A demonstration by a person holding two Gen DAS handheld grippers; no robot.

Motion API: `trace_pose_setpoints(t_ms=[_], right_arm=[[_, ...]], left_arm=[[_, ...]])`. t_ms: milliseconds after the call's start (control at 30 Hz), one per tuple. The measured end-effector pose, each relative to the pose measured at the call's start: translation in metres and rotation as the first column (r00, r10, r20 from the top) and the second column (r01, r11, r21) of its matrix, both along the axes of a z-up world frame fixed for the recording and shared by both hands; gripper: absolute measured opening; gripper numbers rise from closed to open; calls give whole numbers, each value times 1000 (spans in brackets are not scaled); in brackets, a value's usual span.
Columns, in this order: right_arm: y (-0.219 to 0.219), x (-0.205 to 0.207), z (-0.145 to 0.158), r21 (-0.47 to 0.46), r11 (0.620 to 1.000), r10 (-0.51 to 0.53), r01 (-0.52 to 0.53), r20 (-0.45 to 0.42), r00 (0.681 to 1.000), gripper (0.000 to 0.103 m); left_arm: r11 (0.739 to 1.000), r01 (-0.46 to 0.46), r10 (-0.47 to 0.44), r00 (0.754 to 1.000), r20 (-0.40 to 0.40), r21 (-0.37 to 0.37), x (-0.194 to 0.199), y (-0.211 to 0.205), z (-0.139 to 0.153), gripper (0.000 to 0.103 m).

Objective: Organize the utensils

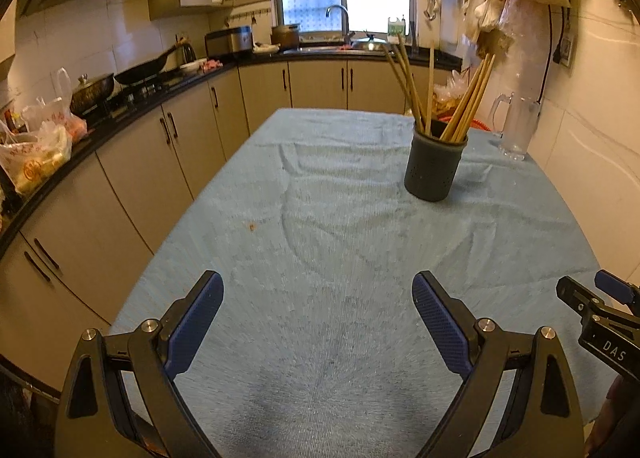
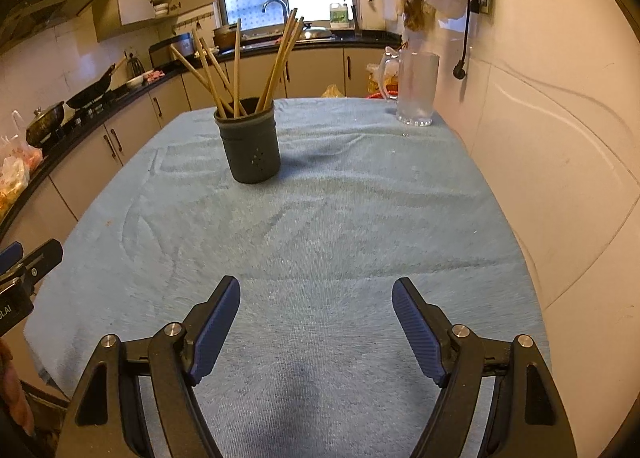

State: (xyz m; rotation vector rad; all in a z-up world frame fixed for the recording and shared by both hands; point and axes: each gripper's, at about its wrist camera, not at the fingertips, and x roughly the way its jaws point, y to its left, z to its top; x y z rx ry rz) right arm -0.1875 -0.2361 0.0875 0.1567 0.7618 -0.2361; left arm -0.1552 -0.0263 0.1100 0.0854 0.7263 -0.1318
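A dark grey utensil holder (image 1: 435, 166) stands upright on the blue cloth-covered table (image 1: 320, 217), far right of centre; it also shows in the right wrist view (image 2: 251, 145). Several wooden chopsticks (image 1: 464, 101) stand in it, fanned out (image 2: 236, 69). My left gripper (image 1: 318, 298) is open and empty, low over the near part of the cloth. My right gripper (image 2: 316, 298) is open and empty, also over the near part. Each gripper shows at the edge of the other's view: the right one (image 1: 600, 310), the left one (image 2: 28, 262).
A clear glass mug (image 2: 416, 87) stands at the far right corner of the table, by the white wall (image 2: 560, 137). Kitchen counter with pans and bags (image 1: 100, 97) runs along the left. Cabinets and a sink lie beyond the table's far edge.
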Motion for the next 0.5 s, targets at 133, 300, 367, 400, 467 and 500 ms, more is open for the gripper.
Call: trace_pose_setpoints(t_ms=[133, 300, 367, 400, 467, 500], right_arm=[[4, 8, -5, -8, 1000, 10, -10, -19, 1000, 83], [13, 18, -11, -22, 999, 24, -25, -43, 999, 83], [15, 21, -12, -26, 999, 27, -28, -49, 998, 83], [17, 23, -13, -28, 999, 28, -29, -53, 998, 83], [18, 25, -15, -30, 999, 31, -33, -58, 998, 83], [19, 26, -15, -31, 999, 33, -34, -61, 998, 83]], left_arm=[[1000, -1, 1, 1000, -30, -17, 9, 4, -10, 95], [999, -9, 6, 998, -62, -37, 18, 9, -19, 95], [999, -12, 9, 997, -71, -42, 21, 11, -22, 95], [999, -14, 10, 997, -76, -45, 23, 12, -24, 95], [999, -16, 12, 996, -84, -52, 24, 14, -26, 95], [998, -18, 13, 996, -87, -54, 25, 15, -28, 95]])
